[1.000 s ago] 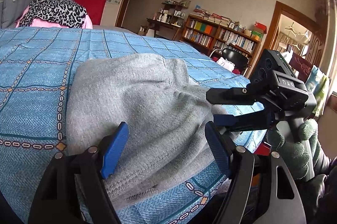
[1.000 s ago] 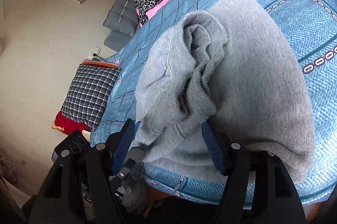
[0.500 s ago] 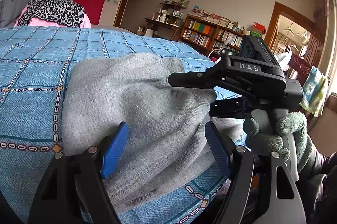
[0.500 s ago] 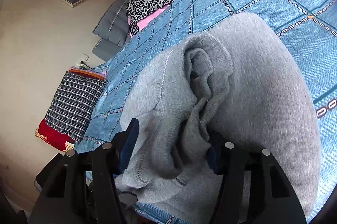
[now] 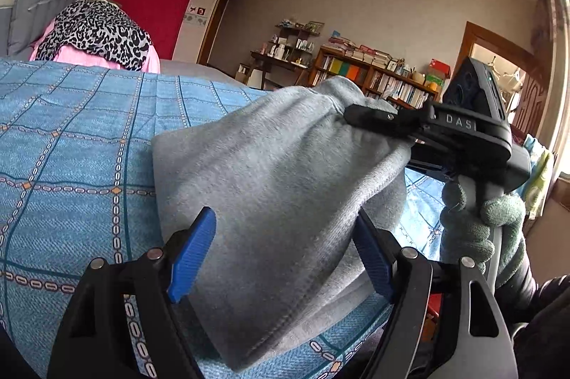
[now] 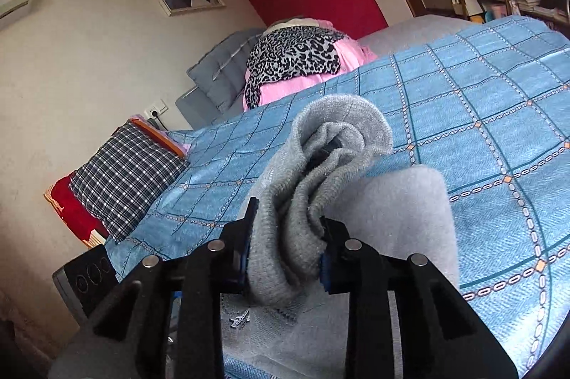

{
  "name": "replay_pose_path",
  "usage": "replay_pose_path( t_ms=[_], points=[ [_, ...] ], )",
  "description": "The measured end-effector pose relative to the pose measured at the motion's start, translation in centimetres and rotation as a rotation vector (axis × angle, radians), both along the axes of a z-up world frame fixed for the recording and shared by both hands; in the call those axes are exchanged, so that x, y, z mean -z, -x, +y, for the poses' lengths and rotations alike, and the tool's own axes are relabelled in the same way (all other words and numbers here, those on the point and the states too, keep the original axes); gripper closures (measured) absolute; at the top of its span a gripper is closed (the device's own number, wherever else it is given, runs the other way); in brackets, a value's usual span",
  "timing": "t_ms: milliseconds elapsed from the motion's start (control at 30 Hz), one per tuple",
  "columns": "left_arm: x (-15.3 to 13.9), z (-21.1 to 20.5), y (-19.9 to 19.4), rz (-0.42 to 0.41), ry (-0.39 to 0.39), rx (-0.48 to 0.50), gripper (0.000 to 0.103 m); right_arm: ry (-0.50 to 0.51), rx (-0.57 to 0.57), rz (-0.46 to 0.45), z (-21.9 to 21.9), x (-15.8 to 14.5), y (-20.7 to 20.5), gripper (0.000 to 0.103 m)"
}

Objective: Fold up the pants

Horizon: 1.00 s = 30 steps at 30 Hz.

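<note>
My right gripper (image 6: 285,247) had just been closing and clamped a bunched fold of the grey pants (image 6: 384,211) lying ahead on the bed (image 6: 498,101), while my left gripper (image 5: 285,254) straddled them wide, unpinched.

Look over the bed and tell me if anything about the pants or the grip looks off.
The grey pants are not flat: the right gripper, whose jaws have just been closing, pinches a bunched, rolled wad of fabric at the near edge of the blue bedspread. The left gripper stands open around the cloth. Nothing looks torn or spilled.
</note>
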<state>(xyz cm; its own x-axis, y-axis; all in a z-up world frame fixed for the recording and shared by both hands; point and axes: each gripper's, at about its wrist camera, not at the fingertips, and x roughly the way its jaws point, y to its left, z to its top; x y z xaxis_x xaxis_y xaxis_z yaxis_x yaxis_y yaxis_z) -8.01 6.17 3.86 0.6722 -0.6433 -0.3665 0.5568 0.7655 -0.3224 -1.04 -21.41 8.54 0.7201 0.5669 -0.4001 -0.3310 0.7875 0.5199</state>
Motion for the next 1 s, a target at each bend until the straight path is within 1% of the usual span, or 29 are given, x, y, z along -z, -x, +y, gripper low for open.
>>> replay_pose_path(
  t_ms=[67, 167, 233, 300, 367, 400, 433, 467, 533, 567, 633, 700, 833, 933, 1000],
  points=[
    [-0.8, -0.8, -0.3, -0.013, -0.01, 0.016, 0.026, -0.002, 0.034, -0.007, -1.7, 0.3, 0.7, 0.074],
    [-1.0, -3.4, -0.5, -0.018, -0.06, 0.063, 0.025, -0.003, 0.086, 0.033, -4.3, 2.9, 1.1, 0.074],
    [-0.3, -5.5, -0.7, -0.014, -0.118, 0.091, 0.025, 0.001, 0.109, 0.084, -5.7, 5.4, 0.8, 0.074],
    [0.9, -7.2, -0.8, 0.011, -0.17, 0.13, 0.025, -0.008, 0.111, 0.134, -6.7, 7.8, 0.4, 0.074],
    [2.2, -8.5, -0.4, 0.023, -0.222, 0.142, 0.025, -0.024, 0.107, 0.167, -7.4, 9.7, 0.2, 0.071],
    [2.6, -8.8, -0.4, 0.012, -0.254, 0.139, 0.025, -0.033, 0.107, 0.168, -7.6, 10.2, 0.3, 0.07],
    [2.9, -9.1, -0.3, -0.003, -0.28, 0.14, 0.025, -0.038, 0.106, 0.16, -7.7, 10.4, 0.4, 0.068],
    [3.1, -9.4, 0.0, -0.018, -0.302, 0.142, 0.025, -0.034, 0.105, 0.152, -7.7, 10.4, 0.6, 0.06],
    [3.3, -9.6, 0.2, -0.032, -0.328, 0.147, 0.025, 0.003, 0.13, 0.138, -8.0, 10.2, 0.9, 0.048],
    [3.5, -9.6, 0.3, -0.031, -0.332, 0.148, 0.025, 0.027, 0.149, 0.125, -8.2, 10.1, 1.2, 0.047],
    [3.4, -9.4, 0.6, -0.022, -0.333, 0.154, 0.025, 0.061, 0.171, 0.102, -8.6, 9.8, 1.9, 0.046],
    [2.8, -9.1, 0.6, -0.007, -0.314, 0.155, 0.025, 0.112, 0.203, 0.064, -8.8, 9.3, 3.0, 0.046],
    [0.7, -7.1, 0.7, 0.006, -0.209, 0.153, 0.025, 0.228, 0.272, -0.045, -8.2, 7.4, 5.1, 0.046],
    [-0.4, -6.4, -0.1, 0.038, -0.118, 0.146, 0.025, 0.235, 0.225, -0.11, -7.0, 6.1, 6.1, 0.046],
    [-0.3, -6.6, -0.7, 0.059, -0.099, 0.127, 0.025, 0.26, 0.167, -0.132, -5.6, 5.8, 6.3, 0.046]
  ],
)
